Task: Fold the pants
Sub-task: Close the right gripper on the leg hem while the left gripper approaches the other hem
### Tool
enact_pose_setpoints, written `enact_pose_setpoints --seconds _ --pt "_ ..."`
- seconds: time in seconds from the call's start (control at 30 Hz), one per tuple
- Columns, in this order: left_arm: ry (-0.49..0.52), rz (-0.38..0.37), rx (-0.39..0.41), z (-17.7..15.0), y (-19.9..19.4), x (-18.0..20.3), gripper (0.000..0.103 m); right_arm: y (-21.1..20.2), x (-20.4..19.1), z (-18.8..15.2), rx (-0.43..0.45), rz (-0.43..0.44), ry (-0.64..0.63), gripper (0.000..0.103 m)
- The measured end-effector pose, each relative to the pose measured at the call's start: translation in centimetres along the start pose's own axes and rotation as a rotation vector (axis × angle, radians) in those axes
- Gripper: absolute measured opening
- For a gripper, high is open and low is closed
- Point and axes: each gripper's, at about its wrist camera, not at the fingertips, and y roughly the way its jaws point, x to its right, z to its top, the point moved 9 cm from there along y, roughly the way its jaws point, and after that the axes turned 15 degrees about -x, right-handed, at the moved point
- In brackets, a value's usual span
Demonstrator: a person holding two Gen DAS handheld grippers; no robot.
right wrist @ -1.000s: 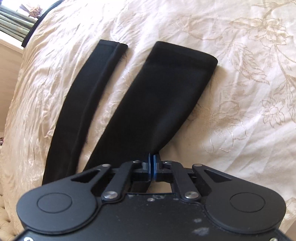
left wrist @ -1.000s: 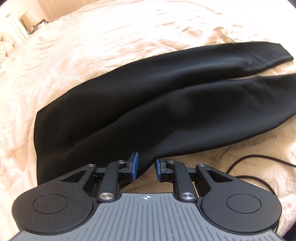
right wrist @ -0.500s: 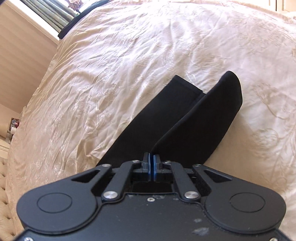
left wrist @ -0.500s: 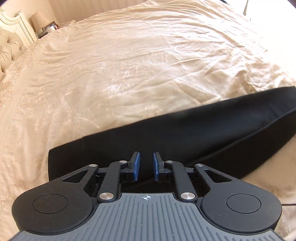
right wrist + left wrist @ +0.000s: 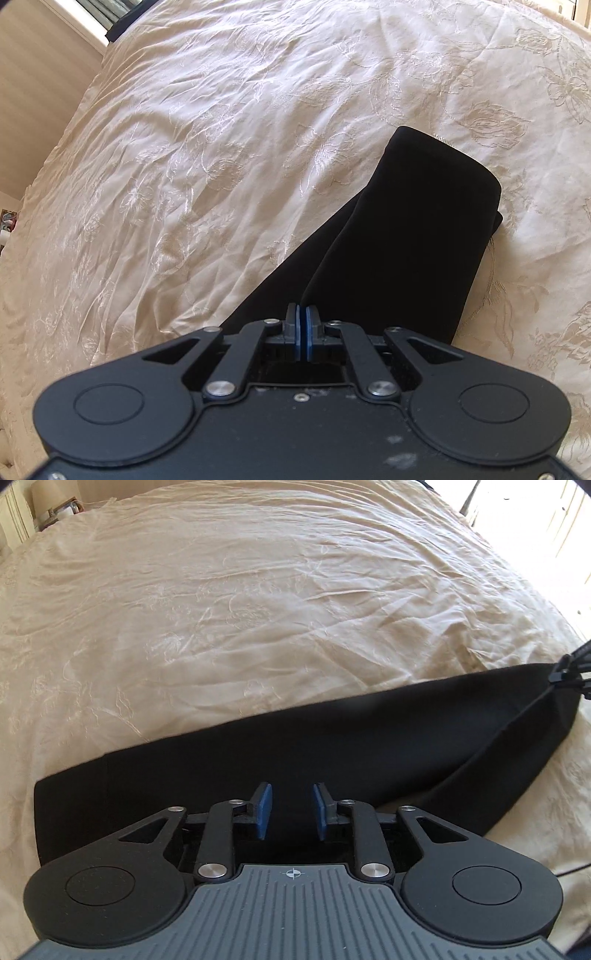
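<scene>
1. Your right tongs point(image 5: 303, 328) are pinching the black pants point(image 5: 406, 236) shut on one leg, carrying it over the other just ahead of them.
2. Your left tongs point(image 5: 290, 810) are hovering with jaws apart above the waist end, gripping nothing.
3. The pants point(image 5: 295, 746) are lying on the bed point(image 5: 258, 609); the lengthwise fold looks nearly finished, and the crosswise folds are waiting.
</scene>
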Motion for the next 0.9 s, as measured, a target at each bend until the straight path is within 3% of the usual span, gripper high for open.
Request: enact_pose_setpoints --seconds 0.23,0.47,0.6,0.73,0.9 --pt "0.023 -0.044 -0.038 -3.6 0.4 1.7 0.034 -0.7 0.7 -0.9 0.008 -0.005 0.004 0.005" --pt "0.192 0.051 -0.062 -4.2 2.4 4.1 0.036 -2.1 0.4 -1.3 0.032 0.007 -0.001 0.005" --pt "0.220 0.131 -0.031 -3.8 2.7 3.7 0.037 -3.0 0.5 -1.7 0.044 0.012 -0.009 0.005" --pt "0.258 0.074 -0.062 -3.7 3.3 3.8 0.051 -3.7 0.7 -2.1 0.052 0.016 -0.011 0.005" --pt "0.377 0.004 -0.138 -5.2 4.5 4.9 0.050 -4.5 1.1 -2.7 0.065 0.028 0.001 0.005"
